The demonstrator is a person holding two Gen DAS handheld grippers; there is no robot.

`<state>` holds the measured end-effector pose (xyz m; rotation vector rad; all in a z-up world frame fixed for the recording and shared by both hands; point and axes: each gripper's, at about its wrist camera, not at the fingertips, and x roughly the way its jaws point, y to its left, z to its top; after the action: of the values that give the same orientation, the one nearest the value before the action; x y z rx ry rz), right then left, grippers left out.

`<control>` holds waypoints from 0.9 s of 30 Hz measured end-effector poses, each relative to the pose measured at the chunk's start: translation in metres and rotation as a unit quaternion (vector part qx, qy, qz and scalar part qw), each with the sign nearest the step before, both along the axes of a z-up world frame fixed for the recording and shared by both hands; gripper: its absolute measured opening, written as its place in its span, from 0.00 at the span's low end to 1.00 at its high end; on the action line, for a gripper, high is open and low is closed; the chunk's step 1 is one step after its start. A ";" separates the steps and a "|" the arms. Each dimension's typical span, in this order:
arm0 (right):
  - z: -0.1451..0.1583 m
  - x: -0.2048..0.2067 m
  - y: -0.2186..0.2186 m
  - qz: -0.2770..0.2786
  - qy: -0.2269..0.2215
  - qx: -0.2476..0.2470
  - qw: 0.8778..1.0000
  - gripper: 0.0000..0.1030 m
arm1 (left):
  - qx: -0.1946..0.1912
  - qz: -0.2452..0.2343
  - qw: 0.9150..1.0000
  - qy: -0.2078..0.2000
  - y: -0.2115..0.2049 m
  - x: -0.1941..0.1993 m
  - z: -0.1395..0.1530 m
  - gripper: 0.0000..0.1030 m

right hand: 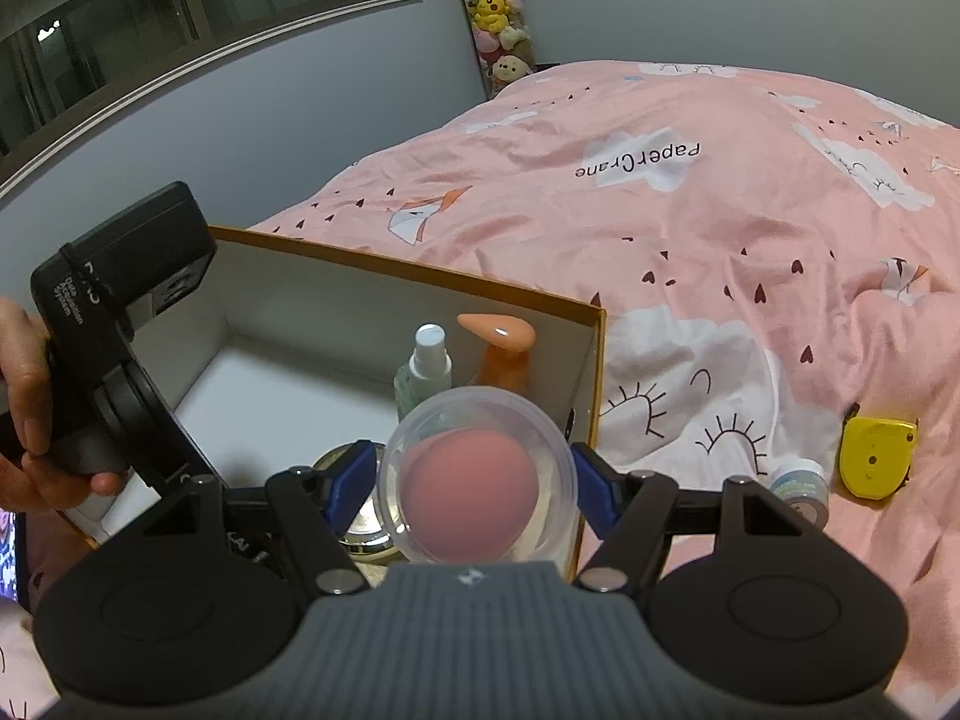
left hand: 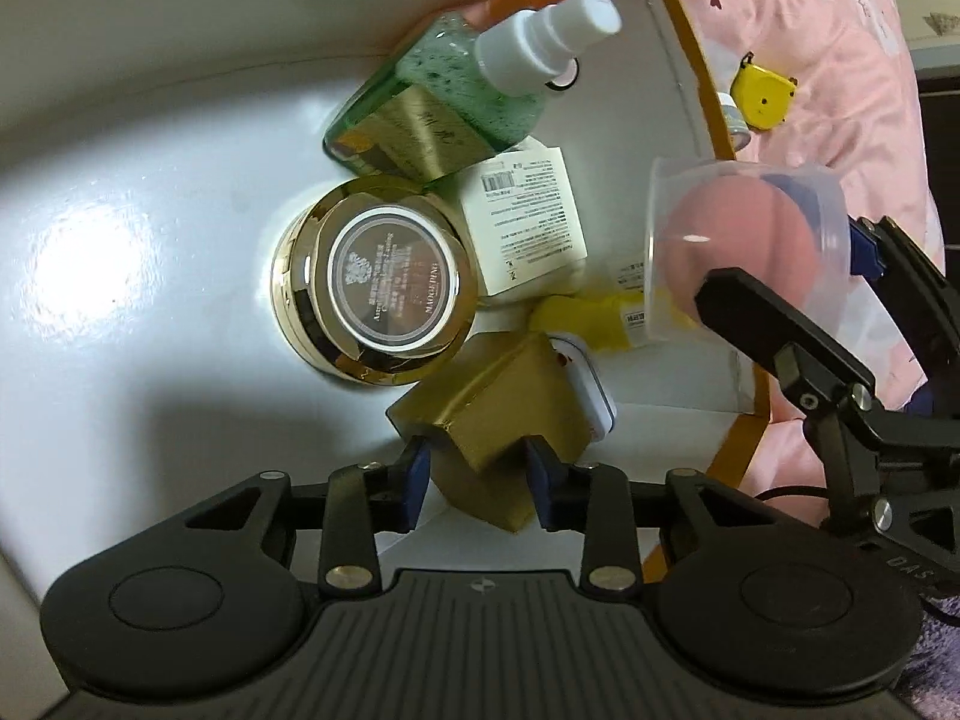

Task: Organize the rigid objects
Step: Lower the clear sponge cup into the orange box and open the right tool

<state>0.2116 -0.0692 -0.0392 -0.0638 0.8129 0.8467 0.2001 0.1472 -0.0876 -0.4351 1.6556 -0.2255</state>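
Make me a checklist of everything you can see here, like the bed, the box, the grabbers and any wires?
Surface: pink bedspread.
Job's things: cardboard box holds gold jar, green spray bottle, orange bottle.
Clutter: yellow tape measure, small jar outside the box.
Grippers: left gripper clamps gold box; right gripper clamps clear cup with pink sponge.
Cables: black cable.
Surroundings: window, plush toys.

My left wrist camera looks steeply down into the box (left hand: 684,30) from close above its floor; my right wrist camera sits over the box's near corner (right hand: 591,324), facing across the bed (right hand: 690,240). Both share the spray bottle (left hand: 540,48) (right hand: 429,360) and yellow tape measure (left hand: 762,90) (right hand: 873,459)
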 end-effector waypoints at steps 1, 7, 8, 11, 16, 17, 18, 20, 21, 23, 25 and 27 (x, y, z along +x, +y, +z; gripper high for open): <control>0.000 0.000 0.000 -0.001 0.001 0.000 1.000 0.67 | 0.001 -0.001 1.000 -0.003 0.000 -0.001 0.003 0.36; 0.005 -0.002 0.004 0.015 -0.001 0.005 1.000 0.67 | 0.054 -0.033 0.996 -0.071 0.008 -0.005 0.039 0.36; 0.007 -0.002 0.007 0.023 -0.001 0.008 1.000 0.67 | 0.071 -0.039 0.993 -0.088 0.010 -0.006 0.047 0.36; 0.012 -0.006 0.024 0.058 -0.012 0.010 0.998 0.67 | 0.116 -0.054 0.985 -0.118 0.019 -0.007 0.062 0.36; 0.016 -0.009 0.063 0.130 -0.045 0.003 0.990 0.67 | 0.169 -0.097 0.968 -0.159 0.028 -0.009 0.076 0.36; 0.017 -0.009 0.070 0.143 -0.052 0.000 0.988 0.67 | 0.180 -0.109 0.963 -0.167 0.029 -0.010 0.078 0.36; 0.016 -0.008 0.079 0.158 -0.060 -0.004 0.986 0.67 | 0.189 -0.121 0.959 -0.174 0.030 -0.010 0.079 0.36; 0.015 -0.005 0.093 0.186 -0.076 -0.012 0.980 0.67 | 0.204 -0.139 0.951 -0.185 0.029 -0.010 0.080 0.36; 0.013 -0.003 0.099 0.198 -0.083 -0.016 0.977 0.67 | 0.211 -0.143 0.949 -0.188 0.031 -0.008 0.081 0.36; 0.009 0.001 0.111 0.221 -0.099 -0.027 0.970 0.67 | 0.221 -0.147 0.945 -0.193 0.032 -0.005 0.080 0.36; 0.005 0.006 0.123 0.239 -0.107 -0.040 0.964 0.67 | 0.232 -0.153 0.940 -0.199 0.033 0.000 0.079 0.36; 0.000 0.010 0.134 0.246 -0.114 -0.056 0.961 0.67 | 0.242 -0.157 0.936 -0.202 0.034 0.002 0.076 0.36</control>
<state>0.2221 0.0649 -0.0392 -0.4725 0.6328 1.2341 0.2024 0.1814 -0.0117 0.2426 1.3040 -0.1237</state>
